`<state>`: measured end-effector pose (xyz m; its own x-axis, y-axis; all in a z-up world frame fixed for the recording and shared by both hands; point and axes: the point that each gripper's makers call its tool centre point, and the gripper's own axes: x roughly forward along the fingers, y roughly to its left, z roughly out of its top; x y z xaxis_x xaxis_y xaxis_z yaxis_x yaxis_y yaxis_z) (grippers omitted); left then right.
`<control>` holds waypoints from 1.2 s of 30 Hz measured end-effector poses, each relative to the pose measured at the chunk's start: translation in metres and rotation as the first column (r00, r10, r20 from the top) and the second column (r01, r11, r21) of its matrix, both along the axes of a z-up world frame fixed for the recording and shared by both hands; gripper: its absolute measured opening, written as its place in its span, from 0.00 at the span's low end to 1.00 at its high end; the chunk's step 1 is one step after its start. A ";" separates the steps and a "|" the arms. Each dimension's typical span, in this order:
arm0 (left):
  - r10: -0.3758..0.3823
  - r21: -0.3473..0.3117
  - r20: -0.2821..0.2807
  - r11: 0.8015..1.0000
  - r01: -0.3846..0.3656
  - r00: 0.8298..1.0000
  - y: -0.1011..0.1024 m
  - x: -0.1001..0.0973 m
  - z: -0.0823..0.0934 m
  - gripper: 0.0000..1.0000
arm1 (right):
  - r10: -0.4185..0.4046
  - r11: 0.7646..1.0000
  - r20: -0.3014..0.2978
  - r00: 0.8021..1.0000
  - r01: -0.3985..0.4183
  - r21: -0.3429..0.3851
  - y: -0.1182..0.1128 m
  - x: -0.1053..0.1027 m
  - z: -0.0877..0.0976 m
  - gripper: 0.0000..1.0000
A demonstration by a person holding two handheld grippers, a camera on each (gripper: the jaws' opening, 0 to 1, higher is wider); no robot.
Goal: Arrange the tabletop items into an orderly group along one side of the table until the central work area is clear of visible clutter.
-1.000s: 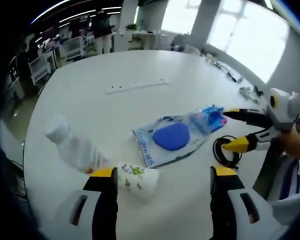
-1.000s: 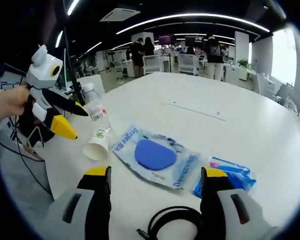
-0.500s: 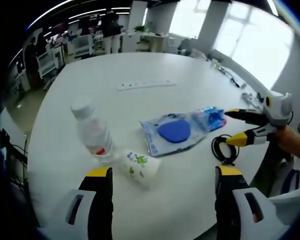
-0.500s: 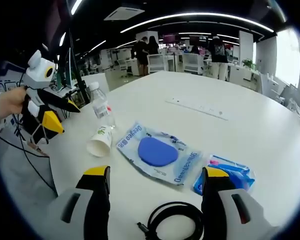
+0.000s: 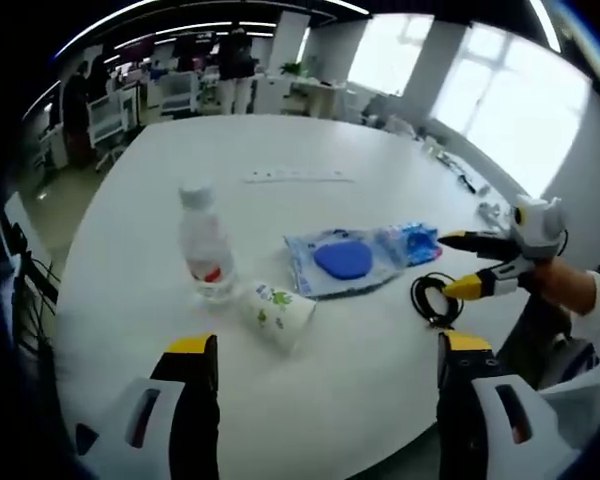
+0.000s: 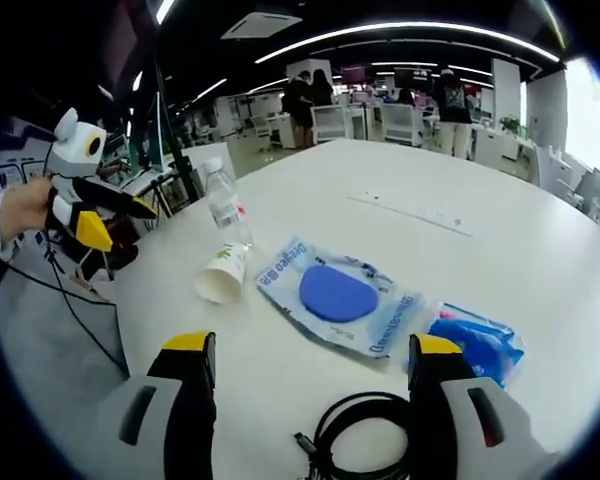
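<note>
The water bottle [image 5: 206,240] stands upright near the edge of the white table [image 5: 310,130]. A paper cup [image 5: 277,312] lies on its side just beside the bottle, mouth turned away from it. Beyond the cup lies a clear packet with a blue pad [image 6: 340,296], then a smaller blue packet [image 6: 476,343] and a coiled black cable [image 6: 365,440]. The left gripper [image 5: 315,400] and right gripper [image 6: 308,395] both hover off the table, jaws spread wide and empty. No item seems gathered yet; next, probably, close on the cup and stand it beside the bottle.
</note>
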<state>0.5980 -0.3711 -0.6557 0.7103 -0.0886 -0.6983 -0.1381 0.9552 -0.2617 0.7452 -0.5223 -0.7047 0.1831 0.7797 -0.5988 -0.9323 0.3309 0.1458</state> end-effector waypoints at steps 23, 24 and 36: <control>0.168 -0.138 -0.033 0.976 -0.171 0.985 -0.011 -0.062 -0.007 0.89 | 0.076 0.997 -0.091 0.993 -0.075 0.009 0.022 -0.022 -0.016 0.74; 0.169 -0.137 -0.034 0.975 -0.173 0.985 -0.010 -0.063 -0.007 0.89 | 0.086 0.996 -0.091 0.992 -0.085 0.011 0.027 -0.023 -0.016 0.74; 0.174 -0.170 0.044 0.972 -0.164 0.984 -0.014 -0.067 0.006 0.87 | 0.138 0.990 -0.097 0.986 -0.138 0.012 0.051 -0.037 -0.023 0.71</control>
